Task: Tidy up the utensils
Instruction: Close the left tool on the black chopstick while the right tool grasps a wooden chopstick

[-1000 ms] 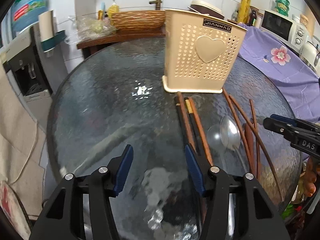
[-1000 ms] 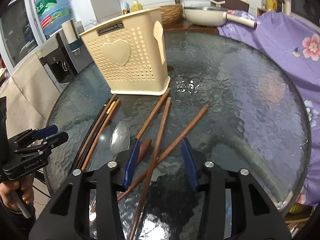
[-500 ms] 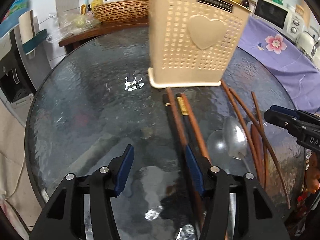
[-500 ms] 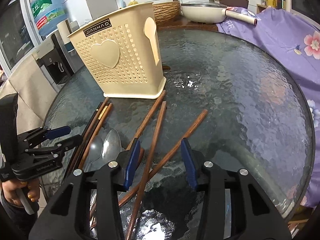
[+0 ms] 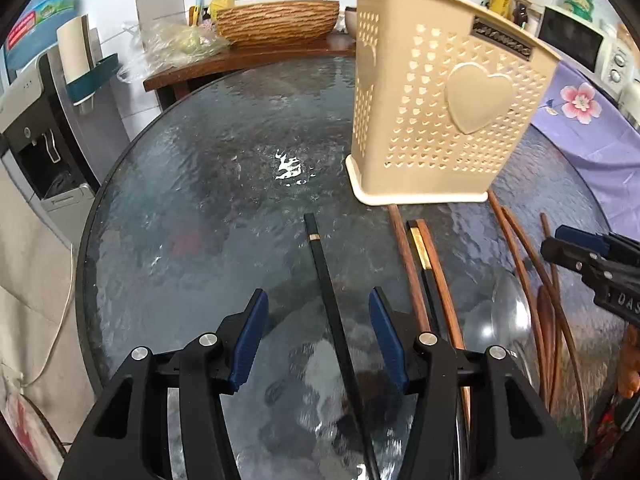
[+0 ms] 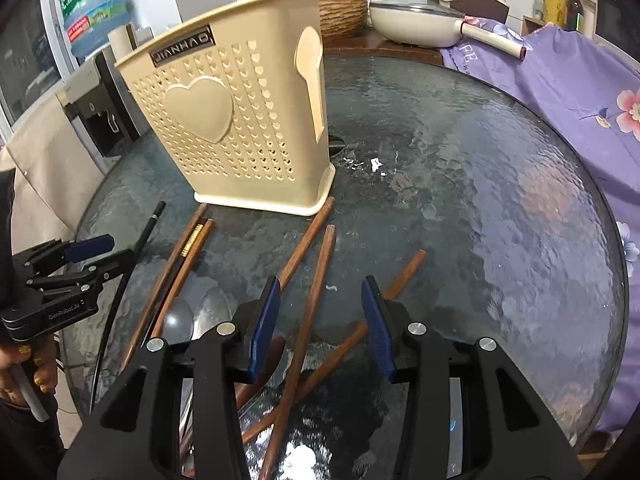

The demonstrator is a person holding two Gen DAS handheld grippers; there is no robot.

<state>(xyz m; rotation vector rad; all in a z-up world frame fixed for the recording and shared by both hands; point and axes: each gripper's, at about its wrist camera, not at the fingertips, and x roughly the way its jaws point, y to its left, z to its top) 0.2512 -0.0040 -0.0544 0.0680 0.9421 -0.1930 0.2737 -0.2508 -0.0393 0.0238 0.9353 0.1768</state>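
The black chopstick [image 5: 328, 292] runs up mid-frame between the left gripper [image 5: 318, 338]'s wide-spread fingers, below the cream utensil holder [image 5: 444, 112]. Thin, stiff and likely slippery on the glass surface [image 5: 208, 200], it probably wants pinching mid-shaft. The right gripper [image 6: 320, 328] gapes over a brown chopstick [image 6: 310, 320].

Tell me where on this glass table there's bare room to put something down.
Bare glass table runs from the cream utensil holder across to the purple cloth, and also left of the holder. It is crowded in front of the holder: brown chopsticks, spoons and a black chopstick.
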